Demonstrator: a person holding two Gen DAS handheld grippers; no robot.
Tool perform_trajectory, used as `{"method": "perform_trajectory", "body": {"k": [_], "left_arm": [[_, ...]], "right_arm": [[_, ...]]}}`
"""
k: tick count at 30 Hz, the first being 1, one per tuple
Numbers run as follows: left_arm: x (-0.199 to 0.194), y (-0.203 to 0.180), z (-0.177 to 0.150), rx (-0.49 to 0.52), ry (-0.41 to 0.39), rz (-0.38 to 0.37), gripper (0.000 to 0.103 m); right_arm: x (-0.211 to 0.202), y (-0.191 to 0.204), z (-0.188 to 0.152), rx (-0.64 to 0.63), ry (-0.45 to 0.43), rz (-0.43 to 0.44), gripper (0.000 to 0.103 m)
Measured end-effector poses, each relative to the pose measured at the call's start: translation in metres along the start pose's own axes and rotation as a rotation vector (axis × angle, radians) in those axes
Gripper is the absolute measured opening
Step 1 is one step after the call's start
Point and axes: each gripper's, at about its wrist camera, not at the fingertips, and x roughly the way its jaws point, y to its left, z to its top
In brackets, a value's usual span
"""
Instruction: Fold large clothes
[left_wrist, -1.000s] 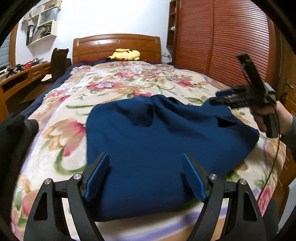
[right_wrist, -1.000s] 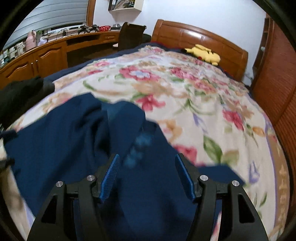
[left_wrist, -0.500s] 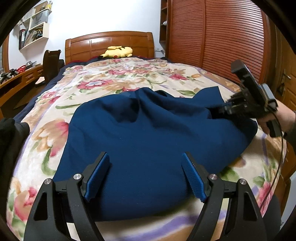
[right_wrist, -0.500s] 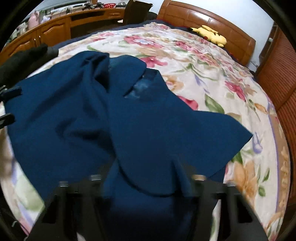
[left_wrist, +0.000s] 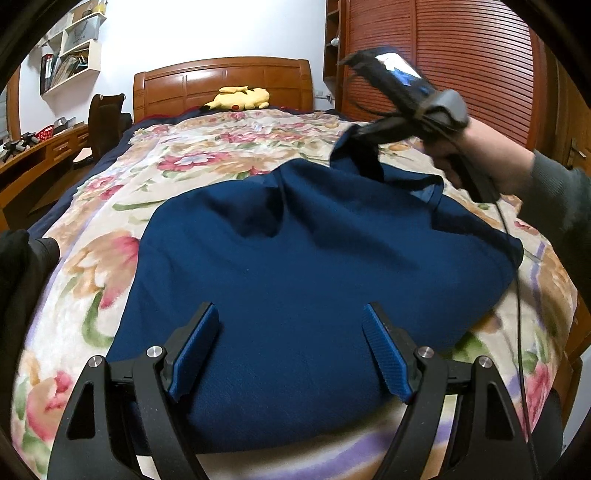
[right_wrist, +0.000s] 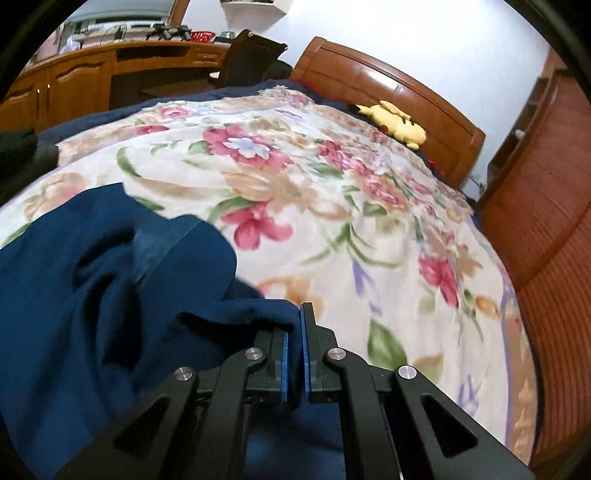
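A large dark blue garment (left_wrist: 314, 280) lies spread on the floral bedspread (left_wrist: 207, 155). My left gripper (left_wrist: 290, 350) hovers open just above its near part, nothing between its blue pads. In the left wrist view my right gripper (left_wrist: 354, 155), held by a hand (left_wrist: 491, 155), lifts the garment's far right edge off the bed. The right wrist view shows that gripper (right_wrist: 294, 325) shut, its pads pinching a fold of the blue garment (right_wrist: 110, 295), which bunches to the left.
A yellow plush toy (left_wrist: 238, 99) lies by the wooden headboard (left_wrist: 221, 79). A slatted wooden wardrobe (left_wrist: 461, 74) stands along the right side. A desk (right_wrist: 92, 70) and dark chair (right_wrist: 251, 55) stand on the left. A black garment (left_wrist: 18, 266) lies at the bed's left edge.
My right gripper came down onto the garment's right edge, shut on it, and has raised and carried it toward the middle of the bed. The left gripper stayed put, open.
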Motion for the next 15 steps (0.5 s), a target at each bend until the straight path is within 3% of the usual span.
{"method": "perform_trajectory", "body": {"k": [2,4,6,8,11,15], "left_arm": [[0.001,0.000,0.000,-0.001,0.003,-0.001,0.081],[0.001,0.001,0.000,-0.001,0.003,-0.003,0.081],[0.000,0.000,0.000,-0.001,0.002,-0.002,0.081],[0.000,0.000,0.000,0.002,0.001,0.000,0.081],[0.000,0.000,0.000,0.004,0.001,0.003,0.081],[0.000,0.000,0.000,0.005,-0.002,0.009,0.081]], "right_arm": [[0.016,0.004,0.008,0.010,0.019,-0.007,0.007],[0.029,0.008,0.010,0.036,0.043,0.000,0.025],[0.032,0.009,0.006,0.067,0.048,0.057,0.056],[0.021,0.003,-0.001,0.093,0.024,0.101,0.065],[-0.009,-0.017,-0.014,0.124,-0.021,0.117,0.066],[-0.032,-0.035,-0.039,0.115,-0.026,0.071,0.066]]}}
